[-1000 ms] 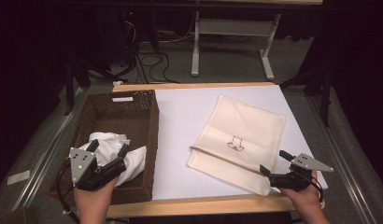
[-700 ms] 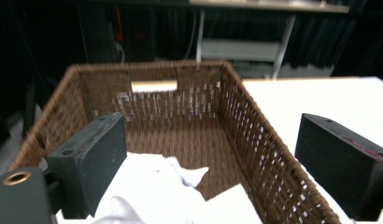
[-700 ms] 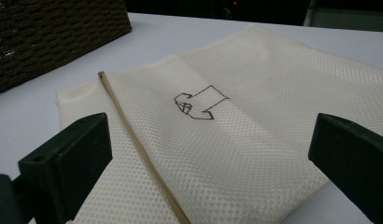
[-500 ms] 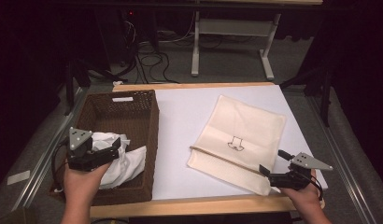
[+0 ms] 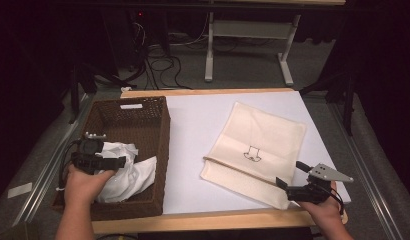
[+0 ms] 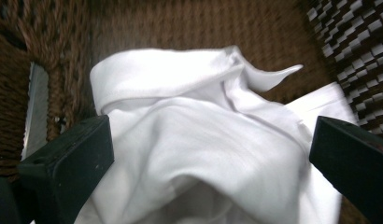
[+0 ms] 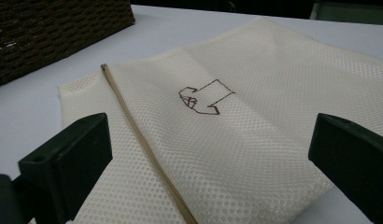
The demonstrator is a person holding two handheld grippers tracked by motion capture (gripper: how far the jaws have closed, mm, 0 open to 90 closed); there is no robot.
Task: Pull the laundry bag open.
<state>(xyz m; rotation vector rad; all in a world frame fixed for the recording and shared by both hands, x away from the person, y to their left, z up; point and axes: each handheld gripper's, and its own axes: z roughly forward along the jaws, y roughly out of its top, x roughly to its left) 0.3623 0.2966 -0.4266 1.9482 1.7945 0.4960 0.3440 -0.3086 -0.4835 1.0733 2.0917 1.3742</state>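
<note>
A crumpled white cloth (image 5: 129, 174) lies in the brown wicker basket (image 5: 162, 125) at the left. My left gripper (image 5: 118, 162) is inside the basket, just over the cloth. In the left gripper view its jaws (image 6: 210, 140) stand wide apart and have just been opening. The cloth (image 6: 203, 116) bulges between them without being pressed. A cream mesh bag (image 5: 255, 150) lies flat on the white tabletop at the right. It has a small shirt drawing (image 7: 204, 99) and a zipper (image 7: 143, 154). My right gripper (image 5: 291, 174) rests open at the bag's near corner, and its jaws (image 7: 210, 140) frame the bag (image 7: 255, 140).
The basket's woven walls (image 6: 54, 42) close in around the left gripper. The white tabletop (image 5: 193, 130) lies between basket and bag, with a wooden front edge (image 5: 208, 220). Beyond the table are cables and a desk frame (image 5: 243, 45) on a dark floor.
My left gripper has moved away from the basket's front wall toward its left side and tipped onto its side over the cloth. The right gripper and the mesh bag have stayed put.
</note>
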